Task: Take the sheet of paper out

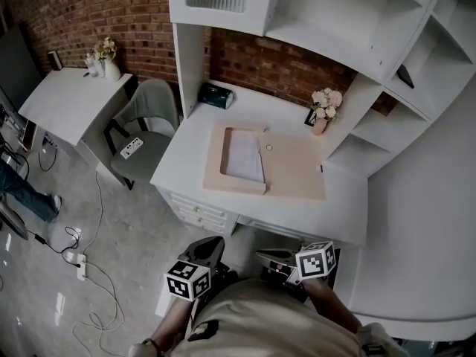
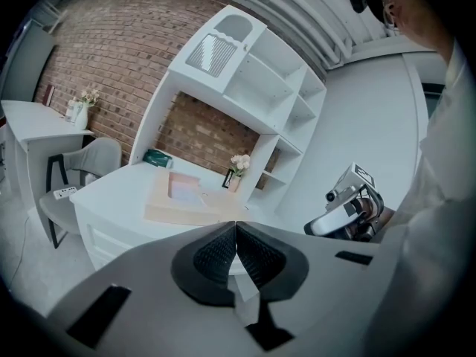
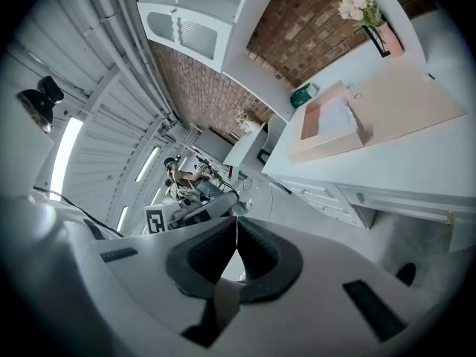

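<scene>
The sheet of paper [image 1: 244, 157] lies flat inside a shallow wooden tray [image 1: 233, 185], which sits at the left end of a beige mat [image 1: 296, 171] on the white desk [image 1: 192, 153]. Behind the mat a pink vase of pale flowers [image 1: 322, 114] stands near the right upright of the white shelf unit [image 1: 338, 17] built over the desk, and a teal box [image 1: 216, 95] rests at the back left corner. Drawers [image 1: 198, 213] run under the desk's front edge. A red brick wall [image 1: 104, 10] closes the room behind. To the left of the desk a grey chair [image 1: 149, 117] carries a white power strip [image 1: 132, 148] on its seat, and beyond it a second white table [image 1: 67, 99] holds another vase of flowers [image 1: 106, 56]. Cables [image 1: 93, 270] trail over the pale floor. Both grippers are well short of the desk, close to the person's body: the left gripper [image 2: 236, 233] has its jaws clenched together on nothing, and the right gripper [image 3: 236, 236] likewise has its jaws pressed together and empty.
</scene>
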Demonstrator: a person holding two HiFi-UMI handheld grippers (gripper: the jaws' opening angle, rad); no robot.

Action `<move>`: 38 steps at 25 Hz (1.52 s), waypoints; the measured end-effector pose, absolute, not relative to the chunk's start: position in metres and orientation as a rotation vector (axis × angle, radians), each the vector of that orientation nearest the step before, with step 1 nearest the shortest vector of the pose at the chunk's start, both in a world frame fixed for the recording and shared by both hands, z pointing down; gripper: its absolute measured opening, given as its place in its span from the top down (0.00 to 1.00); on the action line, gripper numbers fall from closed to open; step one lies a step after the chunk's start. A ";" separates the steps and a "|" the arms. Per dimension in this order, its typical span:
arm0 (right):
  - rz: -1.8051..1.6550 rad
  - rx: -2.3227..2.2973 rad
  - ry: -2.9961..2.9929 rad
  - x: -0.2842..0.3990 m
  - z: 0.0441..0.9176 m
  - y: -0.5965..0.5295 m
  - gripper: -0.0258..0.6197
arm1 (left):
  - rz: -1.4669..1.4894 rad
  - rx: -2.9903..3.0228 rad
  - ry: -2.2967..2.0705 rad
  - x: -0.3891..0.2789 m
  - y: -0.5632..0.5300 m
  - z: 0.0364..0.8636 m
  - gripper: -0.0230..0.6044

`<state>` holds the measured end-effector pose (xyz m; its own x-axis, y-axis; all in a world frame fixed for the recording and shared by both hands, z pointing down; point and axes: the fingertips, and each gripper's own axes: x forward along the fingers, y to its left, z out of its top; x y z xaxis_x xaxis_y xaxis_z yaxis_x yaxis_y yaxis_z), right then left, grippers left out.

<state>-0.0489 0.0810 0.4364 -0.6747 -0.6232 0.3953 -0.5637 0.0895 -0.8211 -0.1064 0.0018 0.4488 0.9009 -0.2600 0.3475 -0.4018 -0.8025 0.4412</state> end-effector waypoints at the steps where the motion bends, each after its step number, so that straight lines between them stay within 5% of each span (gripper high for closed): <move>1: -1.675 -1.233 2.279 -0.050 0.437 0.079 0.92 | 0.367 2.547 -0.480 -0.107 0.001 0.447 0.93; 12: -1.679 -1.094 2.316 -0.038 0.440 0.060 0.92 | 0.356 2.541 -0.607 -0.108 -0.016 0.435 0.93; 38: -1.672 -0.899 2.243 0.105 0.428 0.029 0.92 | 0.395 2.535 -0.739 0.028 -0.029 0.413 0.93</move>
